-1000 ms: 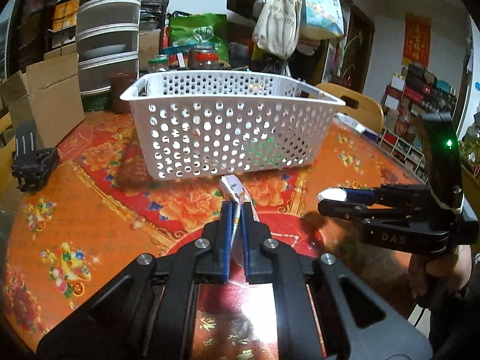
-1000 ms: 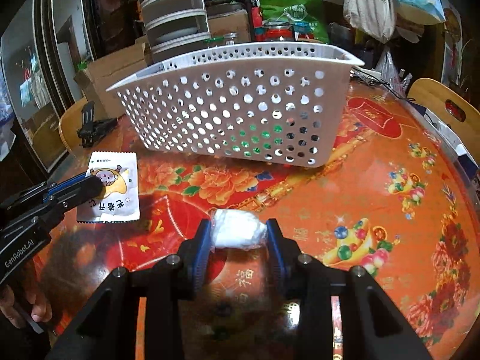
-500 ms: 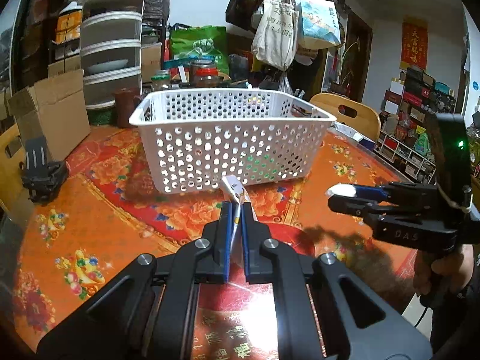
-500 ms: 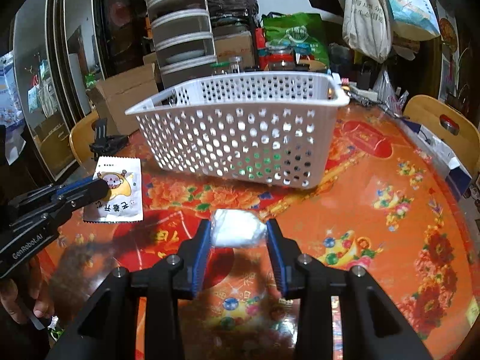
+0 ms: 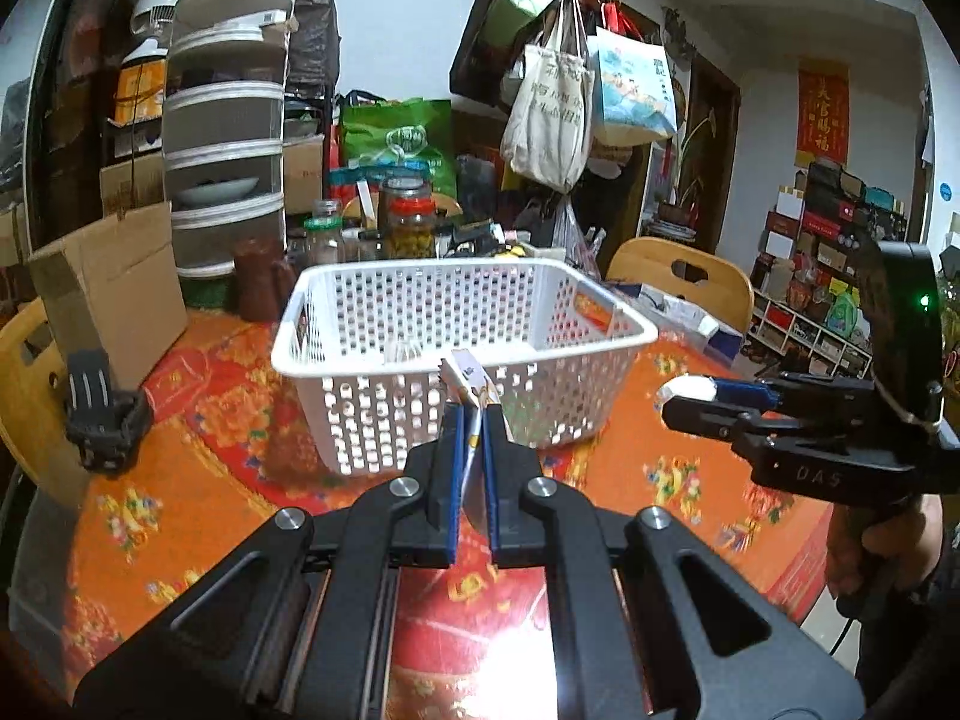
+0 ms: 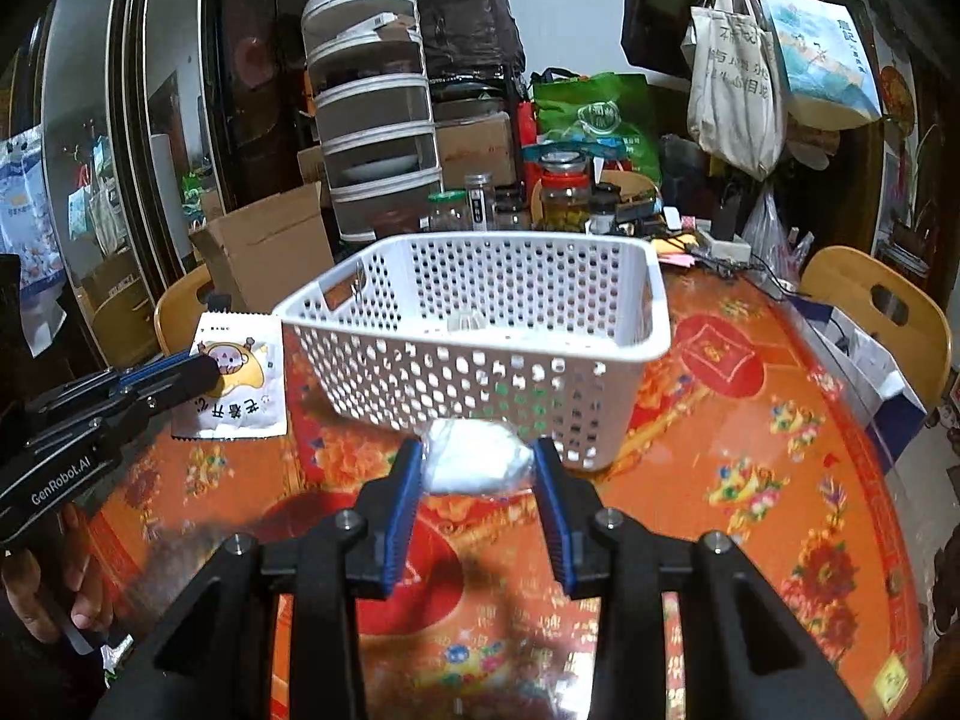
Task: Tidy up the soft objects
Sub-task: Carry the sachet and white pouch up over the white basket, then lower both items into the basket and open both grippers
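Two grips I hold above the table (image 6: pixel 780 480): my left gripper (image 5: pixel 474 420) pinches the flat cartoon packet (image 6: pixel 237 384) edgewise, my right gripper (image 6: pixel 477 468) clamps a white wrapped bundle (image 6: pixel 474 459), both just before the white basket (image 6: pixel 480 330).

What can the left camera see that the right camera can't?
Only the left wrist view shows the flat packet edge-on between the left gripper, plus the black clamp. Only the right wrist view shows the packet's cartoon face and the white bundle in the right gripper. Both show the white basket.
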`<move>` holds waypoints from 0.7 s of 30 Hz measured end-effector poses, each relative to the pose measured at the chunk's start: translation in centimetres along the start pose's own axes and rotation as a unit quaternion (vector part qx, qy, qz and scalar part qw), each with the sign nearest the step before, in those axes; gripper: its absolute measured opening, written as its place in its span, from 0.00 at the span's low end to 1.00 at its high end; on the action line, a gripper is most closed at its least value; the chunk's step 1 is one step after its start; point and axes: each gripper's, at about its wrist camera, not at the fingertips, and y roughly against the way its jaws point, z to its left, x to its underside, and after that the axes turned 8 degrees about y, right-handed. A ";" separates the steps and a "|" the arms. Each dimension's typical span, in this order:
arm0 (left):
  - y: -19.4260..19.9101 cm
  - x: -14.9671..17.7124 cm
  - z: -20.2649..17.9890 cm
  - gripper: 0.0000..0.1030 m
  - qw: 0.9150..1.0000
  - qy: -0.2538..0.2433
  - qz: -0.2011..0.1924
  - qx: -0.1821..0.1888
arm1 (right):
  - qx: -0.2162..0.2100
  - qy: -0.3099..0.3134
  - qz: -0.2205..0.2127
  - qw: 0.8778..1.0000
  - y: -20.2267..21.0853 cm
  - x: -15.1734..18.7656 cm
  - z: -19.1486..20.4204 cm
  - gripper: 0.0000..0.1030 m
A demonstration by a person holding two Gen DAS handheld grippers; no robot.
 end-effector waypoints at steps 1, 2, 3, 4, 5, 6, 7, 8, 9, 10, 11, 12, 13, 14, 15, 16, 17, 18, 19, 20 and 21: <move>-0.1 -0.6 -0.1 0.05 1.000 0.000 -0.002 0.000 | 0.000 0.001 -0.001 1.000 0.0 -0.5 0.0 0.35; -0.1 -1.1 -0.2 0.05 1.000 -0.001 -0.003 -0.001 | -0.001 0.001 -0.002 1.000 -0.1 -1.0 -0.1 0.35; -0.2 -1.7 -0.3 0.05 1.000 -0.002 -0.005 -0.003 | 0.000 0.005 -0.002 1.000 -0.1 -1.7 -0.1 0.35; -0.4 -2.3 -0.4 0.05 1.000 -0.003 -0.005 -0.005 | 0.003 0.007 -0.002 1.000 -0.2 -2.1 -0.2 0.35; -0.6 -2.9 -0.4 0.05 1.000 -0.002 -0.006 -0.006 | 0.007 0.010 -0.002 1.000 -0.4 -2.8 -0.3 0.35; -1.1 -3.8 -0.4 0.05 1.000 -0.001 -0.006 -0.008 | 0.006 0.010 -0.002 1.000 -0.6 -3.3 -0.4 0.35; -1.4 -4.3 -0.5 0.05 1.000 -0.001 -0.005 -0.009 | 0.005 0.009 -0.001 1.000 -0.7 -3.8 -0.6 0.35; -1.8 -4.9 -0.5 0.05 1.000 0.000 -0.004 -0.009 | 0.006 0.010 0.000 1.000 -1.0 -4.2 -0.7 0.35; -2.3 -5.6 -0.6 0.05 1.000 0.001 -0.003 -0.011 | 0.011 0.012 0.001 1.000 -1.3 -4.7 -0.8 0.35; -2.6 -5.9 -0.5 0.05 1.000 0.000 -0.003 -0.012 | 0.015 0.012 0.003 1.000 -1.6 -5.2 -0.9 0.35; -2.9 -6.4 -0.6 0.05 1.000 0.000 -0.001 -0.014 | 0.017 0.012 0.005 1.000 -2.0 -5.5 -1.1 0.35; -3.4 -7.0 -0.4 0.05 1.000 0.000 0.000 -0.015 | 0.018 0.011 0.009 1.000 -2.4 -5.8 -1.3 0.35; -3.8 -7.5 -0.4 0.05 1.000 -0.001 0.002 -0.017 | 0.019 0.011 0.012 1.000 -2.8 -6.2 -1.4 0.35; -4.2 -7.9 -0.4 0.05 1.000 -0.001 0.003 -0.019 | 0.020 0.010 0.013 1.000 -3.1 -6.5 -1.6 0.35; -4.7 -8.3 -0.3 0.05 1.000 0.000 0.006 -0.020 | 0.024 0.009 0.015 1.000 -3.5 -6.8 -1.8 0.35; -5.3 -8.7 -0.1 0.05 1.000 0.001 0.009 -0.020 | 0.025 0.007 0.017 1.000 -3.9 -7.0 -2.0 0.35; -5.9 -9.2 0.1 0.05 1.000 0.002 0.013 -0.022 | 0.025 0.004 0.020 0.999 -4.4 -7.3 -2.3 0.35; -6.5 -9.5 0.3 0.05 1.000 0.004 0.016 -0.024 | 0.026 0.002 0.023 0.999 -4.8 -7.5 -2.6 0.35; -7.1 -9.9 0.4 0.05 0.999 0.005 0.021 -0.025 | 0.030 0.001 0.026 0.999 -5.3 -7.6 -2.8 0.35; -7.6 -10.2 0.6 0.05 0.999 0.006 0.023 -0.026 | 0.034 0.001 0.029 0.999 -5.7 -7.8 -3.1 0.35; -8.2 -10.5 0.7 0.05 0.999 0.007 0.027 -0.029 | 0.036 0.000 0.033 0.999 -6.2 -8.1 -3.4 0.35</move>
